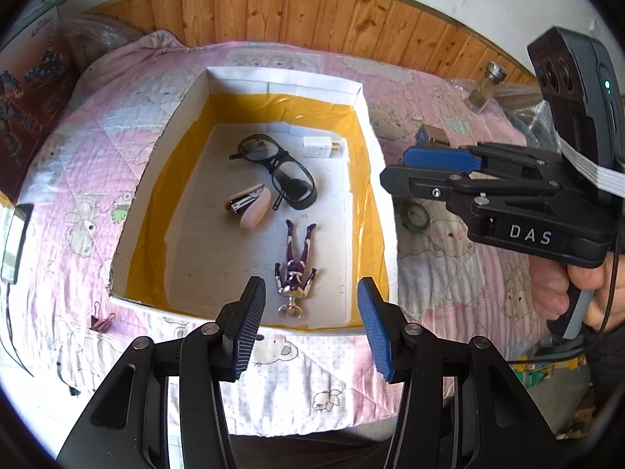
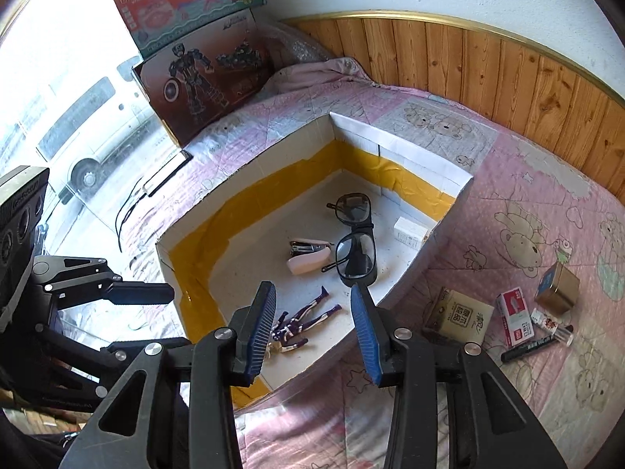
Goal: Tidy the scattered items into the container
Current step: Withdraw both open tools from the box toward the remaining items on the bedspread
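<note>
A white cardboard box (image 1: 363, 117) (image 2: 390, 129) with yellow tape inside sits on the pink quilt. In it lie black glasses (image 1: 281, 170) (image 2: 355, 234), a pink stapler (image 1: 250, 205) (image 2: 310, 260), a white charger (image 1: 318, 148) (image 2: 408, 232) and a purple figure (image 1: 297, 265) (image 2: 308, 318). My left gripper (image 1: 310, 322) is open and empty above the box's near edge. My right gripper (image 2: 314, 326) is open and empty over the near corner; it shows from the side in the left wrist view (image 1: 394, 168). Scattered on the quilt: a tan box (image 2: 461, 314), red box (image 2: 515, 316), marker (image 2: 527, 349), small vial (image 2: 552, 324), gold tin (image 2: 556, 283) (image 1: 429, 135), tape roll (image 1: 414, 215), binder clip (image 1: 101, 322).
A glass jar (image 1: 484, 88) stands at the far right by the wooden wall panel (image 1: 312, 15). Toy boxes (image 2: 203, 78) lean at the bed's far left. A phone (image 1: 15, 242) and cable lie at the left edge. The left gripper (image 2: 136, 293) is at the left in the right wrist view.
</note>
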`<state>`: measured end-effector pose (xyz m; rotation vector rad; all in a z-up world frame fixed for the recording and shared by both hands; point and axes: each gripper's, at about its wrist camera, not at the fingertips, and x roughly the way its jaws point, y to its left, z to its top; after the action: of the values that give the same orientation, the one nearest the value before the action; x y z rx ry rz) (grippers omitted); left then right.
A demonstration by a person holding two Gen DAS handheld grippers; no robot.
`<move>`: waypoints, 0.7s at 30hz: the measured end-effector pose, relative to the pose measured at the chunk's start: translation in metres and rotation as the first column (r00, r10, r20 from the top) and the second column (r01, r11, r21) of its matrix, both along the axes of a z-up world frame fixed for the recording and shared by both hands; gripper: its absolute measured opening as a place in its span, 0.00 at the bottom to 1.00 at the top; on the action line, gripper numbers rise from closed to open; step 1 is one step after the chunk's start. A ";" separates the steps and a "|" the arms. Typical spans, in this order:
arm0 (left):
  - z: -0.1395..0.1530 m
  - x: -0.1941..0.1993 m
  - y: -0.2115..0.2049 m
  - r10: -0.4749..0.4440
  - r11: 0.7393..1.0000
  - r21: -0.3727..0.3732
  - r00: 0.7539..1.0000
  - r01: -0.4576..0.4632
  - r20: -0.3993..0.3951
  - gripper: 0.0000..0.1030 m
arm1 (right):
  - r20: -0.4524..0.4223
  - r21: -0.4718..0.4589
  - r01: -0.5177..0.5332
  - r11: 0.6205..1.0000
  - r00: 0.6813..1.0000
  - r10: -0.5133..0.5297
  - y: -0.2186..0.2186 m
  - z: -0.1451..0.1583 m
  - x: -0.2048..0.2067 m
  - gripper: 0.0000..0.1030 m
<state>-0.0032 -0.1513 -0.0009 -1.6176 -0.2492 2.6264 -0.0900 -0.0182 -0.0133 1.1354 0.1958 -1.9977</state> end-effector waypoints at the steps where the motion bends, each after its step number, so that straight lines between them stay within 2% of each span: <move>1: 0.002 0.003 0.000 0.005 1.000 0.002 1.000 -0.005 -0.009 0.50 | 0.001 -0.014 0.009 1.000 1.000 -0.009 0.003 0.000 0.004 0.41; 12: 0.018 0.033 0.011 0.047 0.999 0.026 0.992 -0.044 -0.118 0.50 | -0.040 -0.155 0.070 0.986 0.996 -0.077 0.028 0.006 0.045 0.41; 21: 0.019 0.052 0.027 0.056 0.997 0.067 0.981 -0.044 -0.184 0.50 | -0.068 -0.168 0.086 0.982 0.993 -0.098 0.047 -0.010 0.083 0.41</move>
<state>0.0485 -0.1240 0.0179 -1.3530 -0.3629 2.7538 -0.0068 0.0287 -0.0230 0.9800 0.0166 -2.0986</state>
